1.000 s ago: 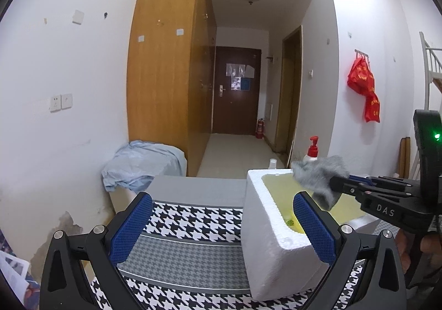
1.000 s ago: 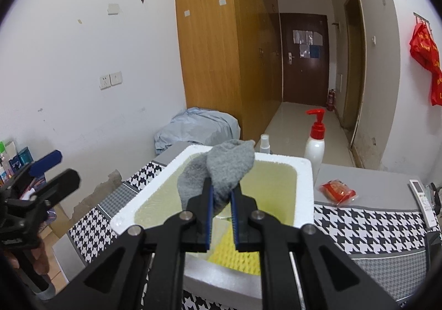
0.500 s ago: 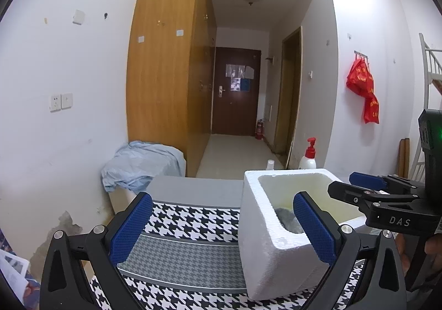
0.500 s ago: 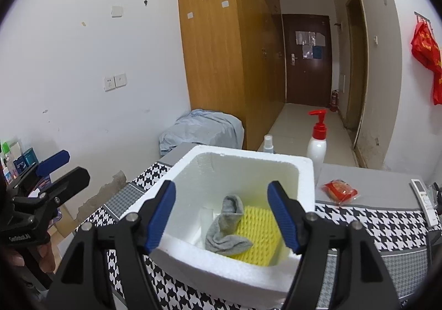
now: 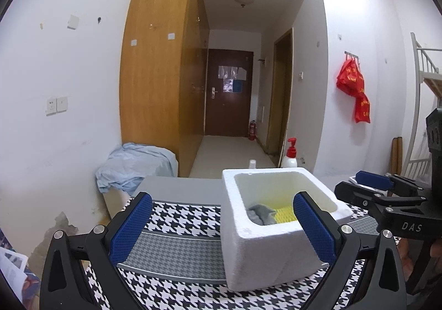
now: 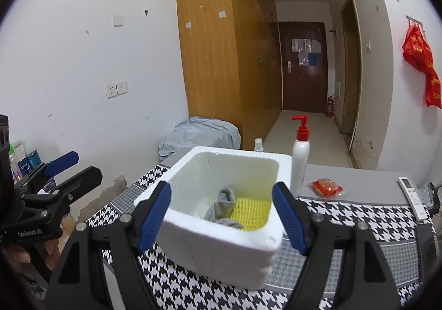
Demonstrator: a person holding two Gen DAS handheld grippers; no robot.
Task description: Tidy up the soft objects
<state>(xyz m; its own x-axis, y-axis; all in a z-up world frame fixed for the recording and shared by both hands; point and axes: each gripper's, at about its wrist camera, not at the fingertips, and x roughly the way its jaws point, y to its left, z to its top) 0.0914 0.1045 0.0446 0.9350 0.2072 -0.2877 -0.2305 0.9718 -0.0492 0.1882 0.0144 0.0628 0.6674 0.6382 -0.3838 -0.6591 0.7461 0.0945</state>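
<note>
A white foam box (image 6: 237, 151) stands on the houndstooth tablecloth (image 6: 359, 216). Inside it a grey sock (image 6: 222, 205) lies crumpled beside a yellow ribbed sponge (image 6: 252, 212). My right gripper (image 6: 221, 185) hovers just in front of the box. Its jaws are opening, with nothing between them. From the left wrist view the same box (image 5: 229, 180) shows the sock (image 5: 261, 213) and the sponge (image 5: 284, 217) in its bottom. My left gripper (image 5: 221, 196) is open and empty, near the box's left corner. The right gripper (image 5: 349, 183) reaches in from the right there.
Behind the box stand a white pump bottle with a red top (image 6: 300, 160) and a small spray bottle (image 6: 258, 144). A red packet (image 6: 326, 187) and a remote control (image 6: 411, 194) lie at the right. A pale blue cloth heap (image 6: 199, 134) sits beyond the table.
The right gripper let go of the grey sock, which dropped into the box. Its jaws spread wide, and both grippers drew back a little from the box.
</note>
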